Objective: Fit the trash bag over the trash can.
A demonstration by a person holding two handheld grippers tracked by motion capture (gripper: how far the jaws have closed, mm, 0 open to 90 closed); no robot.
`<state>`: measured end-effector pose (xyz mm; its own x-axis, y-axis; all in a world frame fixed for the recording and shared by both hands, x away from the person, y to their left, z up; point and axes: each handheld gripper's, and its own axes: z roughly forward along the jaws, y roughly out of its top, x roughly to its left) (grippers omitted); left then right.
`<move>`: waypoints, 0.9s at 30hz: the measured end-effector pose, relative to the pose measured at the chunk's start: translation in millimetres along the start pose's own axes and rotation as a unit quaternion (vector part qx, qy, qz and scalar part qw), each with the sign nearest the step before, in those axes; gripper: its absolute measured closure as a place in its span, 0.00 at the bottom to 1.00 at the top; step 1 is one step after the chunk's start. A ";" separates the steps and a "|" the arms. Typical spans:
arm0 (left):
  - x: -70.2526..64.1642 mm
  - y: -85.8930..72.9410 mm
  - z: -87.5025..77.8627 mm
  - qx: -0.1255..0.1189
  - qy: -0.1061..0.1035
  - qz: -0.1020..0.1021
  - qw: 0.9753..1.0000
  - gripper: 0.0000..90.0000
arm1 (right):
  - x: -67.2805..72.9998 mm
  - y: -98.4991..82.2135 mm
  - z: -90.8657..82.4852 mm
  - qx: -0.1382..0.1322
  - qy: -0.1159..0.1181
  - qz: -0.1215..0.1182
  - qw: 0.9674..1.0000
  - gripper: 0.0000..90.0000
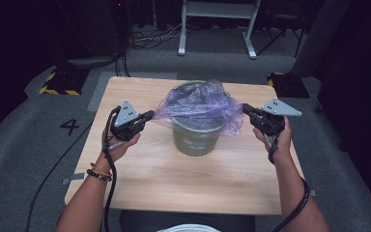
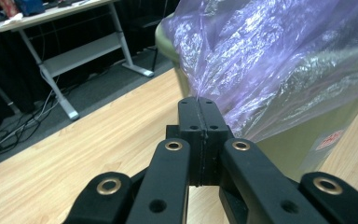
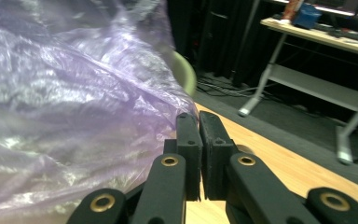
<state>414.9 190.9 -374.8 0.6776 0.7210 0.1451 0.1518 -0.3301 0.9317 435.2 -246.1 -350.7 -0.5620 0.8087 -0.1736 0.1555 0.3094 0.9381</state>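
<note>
On the wooden table (image 1: 140, 169), a crinkled purple plastic bag (image 1: 198, 107) drapes a green plastic bucket (image 1: 193, 140). Left tool (image 1: 149, 115) and right tool (image 1: 245, 108) each pinch its edge. Judged step: spreading; next, pull it over the rim.

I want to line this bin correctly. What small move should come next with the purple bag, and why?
Probably pull both edges down over the rim. The purple bag is spread across the green bin, its film bunched on top; the left tool and right tool each pinch an edge just outside the rim.
</note>
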 end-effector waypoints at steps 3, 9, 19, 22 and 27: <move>2.5 -1.8 -1.5 0.003 0.003 0.000 1.000 1.00 | -3.7 0.4 0.7 0.005 -0.005 0.000 1.000 0.96; 6.4 -2.6 -8.3 -0.003 0.002 -0.008 1.000 1.00 | -8.0 7.5 -4.4 -0.001 -0.026 -0.007 1.000 0.88; -12.8 11.2 -23.3 -0.038 -0.029 -0.014 0.999 0.37 | 14.0 20.5 -15.0 -0.015 0.018 -0.036 0.999 0.74; -17.5 18.7 -25.9 -0.047 -0.039 -0.011 0.998 0.29 | 16.5 25.3 -13.4 -0.011 0.019 -0.042 0.999 0.70; -25.0 37.9 -21.4 -0.045 -0.053 0.014 0.997 0.27 | 15.6 32.5 -10.5 -0.005 0.025 -0.044 0.999 0.73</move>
<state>388.4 173.4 -336.0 0.7537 0.6420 0.1403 0.0700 -0.2907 0.9542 422.9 -228.7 -319.8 -0.6127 0.7526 -0.2414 0.0962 0.3741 0.9224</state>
